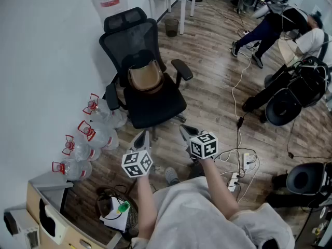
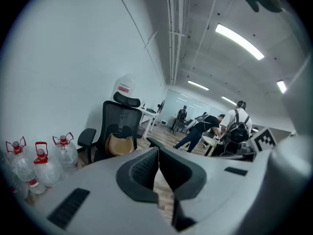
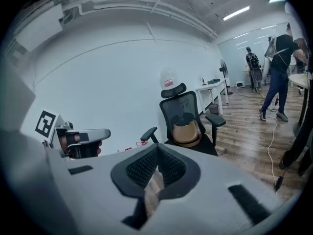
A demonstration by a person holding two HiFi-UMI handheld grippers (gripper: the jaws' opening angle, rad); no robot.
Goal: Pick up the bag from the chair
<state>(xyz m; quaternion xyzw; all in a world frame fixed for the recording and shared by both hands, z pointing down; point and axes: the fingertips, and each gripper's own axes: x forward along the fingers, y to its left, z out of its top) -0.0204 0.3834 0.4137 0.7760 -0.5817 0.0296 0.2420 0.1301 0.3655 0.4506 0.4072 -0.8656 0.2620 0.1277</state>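
The bag sits on the chair seat. The left gripper and right gripper hover short of it, jaws together, empty. This looks like the approach; next, probably, open one and reach the bag.

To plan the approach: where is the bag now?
In the head view, left of centre, the bag sits on the black chair against its backrest, with water bottles to the left.

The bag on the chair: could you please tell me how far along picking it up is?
Nothing looks done: the tan bag sits on the seat of the black office chair. In hand: the left gripper and right gripper are held short of the chair, jaws shut, empty. Left: reach in, open, grip the bag and lift.
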